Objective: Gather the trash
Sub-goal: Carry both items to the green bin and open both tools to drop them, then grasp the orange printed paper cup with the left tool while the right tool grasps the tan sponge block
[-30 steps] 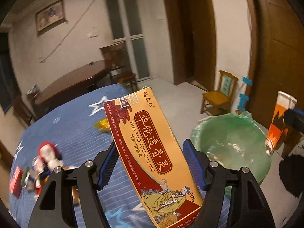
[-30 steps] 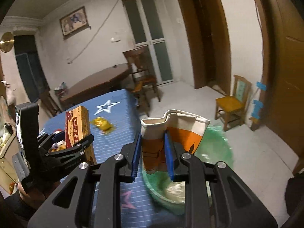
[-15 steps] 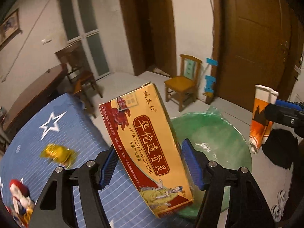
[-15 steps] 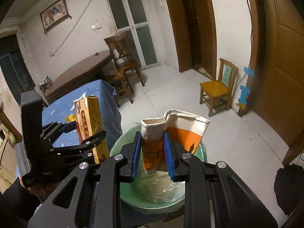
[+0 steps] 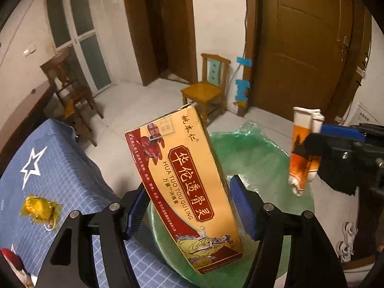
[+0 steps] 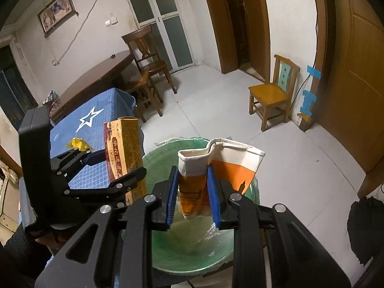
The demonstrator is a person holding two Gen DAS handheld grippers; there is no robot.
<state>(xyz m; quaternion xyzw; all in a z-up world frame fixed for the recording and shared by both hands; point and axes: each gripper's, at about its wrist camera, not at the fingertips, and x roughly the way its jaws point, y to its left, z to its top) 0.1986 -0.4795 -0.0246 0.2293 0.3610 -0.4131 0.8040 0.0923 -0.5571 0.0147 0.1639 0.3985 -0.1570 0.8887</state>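
My left gripper [image 5: 187, 206] is shut on a tall yellow and red medicine box [image 5: 184, 180] and holds it over the near edge of the green-lined bin [image 5: 261, 158]. My right gripper [image 6: 193, 196] is shut on a crumpled orange and white paper cup [image 6: 216, 168] held right above the bin [image 6: 192, 252]. The box [image 6: 122, 151] and left gripper [image 6: 112, 170] also show in the right wrist view; the cup [image 5: 303, 151] and right gripper [image 5: 336, 141] show in the left wrist view.
A blue table [image 5: 48, 175] with a white star carries a yellow wrapper [image 5: 38, 206] and more trash at its lower left corner [image 5: 12, 261]. A small wooden chair [image 6: 273, 93] stands by the brown door [image 5: 300, 48]. A dark chair [image 6: 146, 60] and brown table [image 6: 96, 81] stand farther back.
Both grippers moved with their loads away from the blue table to over the bin. The box and cup are still gripped.
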